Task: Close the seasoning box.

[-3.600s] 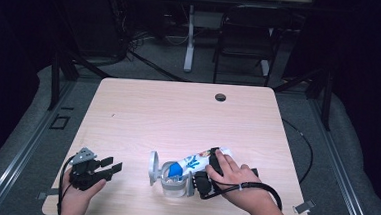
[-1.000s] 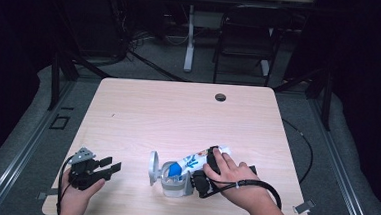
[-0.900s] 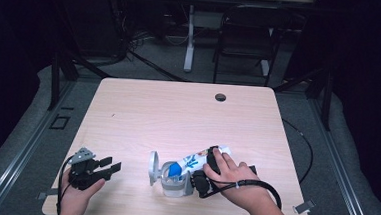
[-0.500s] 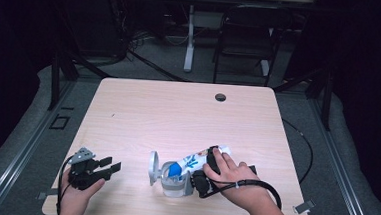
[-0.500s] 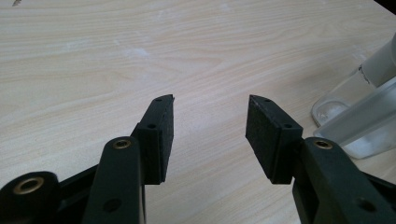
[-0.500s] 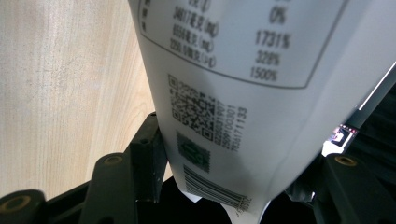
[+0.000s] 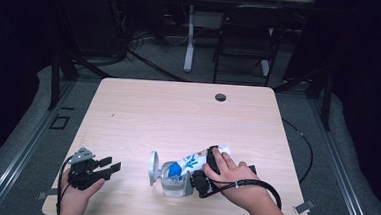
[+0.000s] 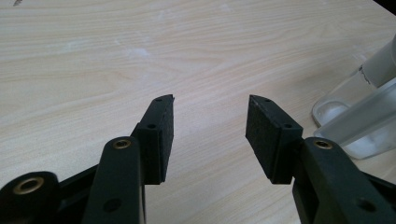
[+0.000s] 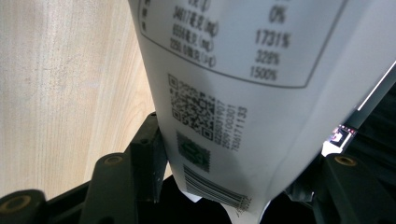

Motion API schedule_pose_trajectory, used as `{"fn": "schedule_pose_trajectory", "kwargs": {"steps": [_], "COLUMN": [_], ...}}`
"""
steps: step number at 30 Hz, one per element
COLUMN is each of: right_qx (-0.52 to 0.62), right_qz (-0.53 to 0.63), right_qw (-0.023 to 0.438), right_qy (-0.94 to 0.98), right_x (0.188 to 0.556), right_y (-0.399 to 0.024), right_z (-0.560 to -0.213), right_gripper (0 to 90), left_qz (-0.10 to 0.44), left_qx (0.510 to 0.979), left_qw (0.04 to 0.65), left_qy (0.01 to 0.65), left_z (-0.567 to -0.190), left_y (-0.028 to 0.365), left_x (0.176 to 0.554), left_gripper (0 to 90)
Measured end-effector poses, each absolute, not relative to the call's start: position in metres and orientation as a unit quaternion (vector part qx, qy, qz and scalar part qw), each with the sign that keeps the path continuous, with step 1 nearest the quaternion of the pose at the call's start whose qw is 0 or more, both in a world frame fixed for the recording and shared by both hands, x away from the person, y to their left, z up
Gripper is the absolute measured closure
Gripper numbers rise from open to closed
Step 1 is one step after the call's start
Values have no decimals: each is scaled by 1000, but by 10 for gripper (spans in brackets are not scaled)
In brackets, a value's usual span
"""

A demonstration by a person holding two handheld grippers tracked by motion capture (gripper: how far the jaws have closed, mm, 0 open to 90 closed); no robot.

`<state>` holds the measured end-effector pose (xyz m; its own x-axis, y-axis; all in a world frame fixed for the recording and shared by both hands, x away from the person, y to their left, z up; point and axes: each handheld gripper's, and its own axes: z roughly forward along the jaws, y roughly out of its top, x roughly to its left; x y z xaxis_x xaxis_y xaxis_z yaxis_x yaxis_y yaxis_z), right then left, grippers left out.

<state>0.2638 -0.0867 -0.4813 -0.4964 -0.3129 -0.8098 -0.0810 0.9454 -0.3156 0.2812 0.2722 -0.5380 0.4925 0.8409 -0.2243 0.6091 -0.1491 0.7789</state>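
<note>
The right gripper [image 7: 200, 180] lies low at the near edge of the tabletop [image 7: 178, 117], its fingers [image 9: 144, 154] clamped on the sides of a white printed pouch [image 9: 243, 93] that tilts over a clear lidded container [image 7: 171, 179] just beside it. The left gripper [image 7: 105, 166] rests near the tabletop's near left corner, well apart from the container, fingers [image 8: 161, 135] spread wide with nothing between them.

Lab: dark curtains [image 7: 362, 58], lone test table [image 7: 143, 109]
</note>
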Motion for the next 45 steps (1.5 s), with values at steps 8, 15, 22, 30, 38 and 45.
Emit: {"fn": "schedule_pose_trajectory", "kwargs": {"steps": [8, 15, 22, 30, 38, 45], "right_qx": [-115, -116, -118, -119, -121, -125], "right_qz": [-119, -117, -118, -119, -122, -124], "right_qw": [489, 488, 489, 489, 489, 487], "right_qy": [857, 857, 856, 856, 855, 855], "right_x": [264, 264, 264, 264, 264, 264], "right_y": [-87, -87, -87, -86, -86, -85], "right_z": [-481, -481, -481, -481, -480, -480], "right_gripper": [429, 430, 431, 431, 432, 434], "left_qz": [132, 132, 132, 133, 134, 132], "left_qx": [747, 746, 746, 745, 744, 746], "left_qw": [433, 434, 434, 435, 436, 434], "left_qy": [487, 487, 487, 488, 489, 488], "left_z": [-538, -538, -538, -538, -538, -538], "left_y": [273, 273, 273, 273, 273, 274], "left_x": [281, 281, 281, 281, 281, 281], "left_gripper": [521, 521, 521, 521, 521, 521]}}
